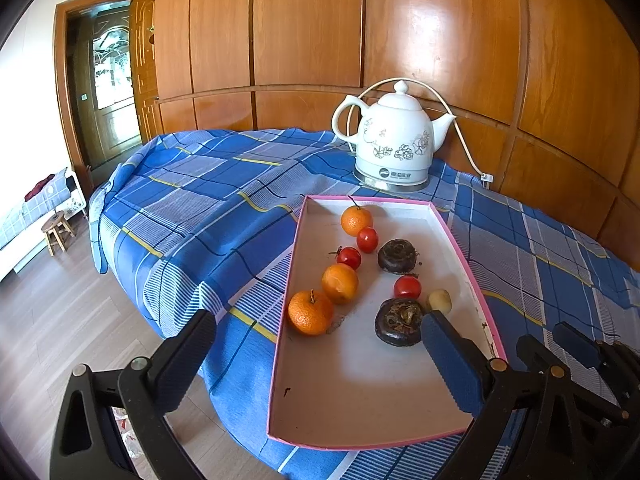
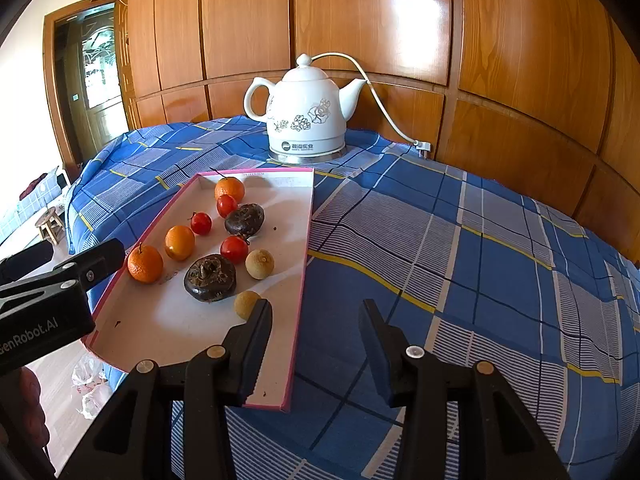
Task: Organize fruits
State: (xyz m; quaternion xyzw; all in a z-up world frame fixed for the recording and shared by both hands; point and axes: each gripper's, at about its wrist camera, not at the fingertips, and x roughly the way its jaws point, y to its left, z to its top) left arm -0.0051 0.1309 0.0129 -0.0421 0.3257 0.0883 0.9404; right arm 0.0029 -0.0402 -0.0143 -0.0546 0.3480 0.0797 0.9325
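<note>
Spread right gripper (image 2: 316,316) beside tray (image 2: 298,300) edge

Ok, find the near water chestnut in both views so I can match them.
Left wrist: the near water chestnut sits lower right of centre in the tray, just left of the fingertip.
Right wrist: the same chestnut sits left of centre, between a mandarin and a longan.
Shared landmark: the white kettle behind the tray.
</note>
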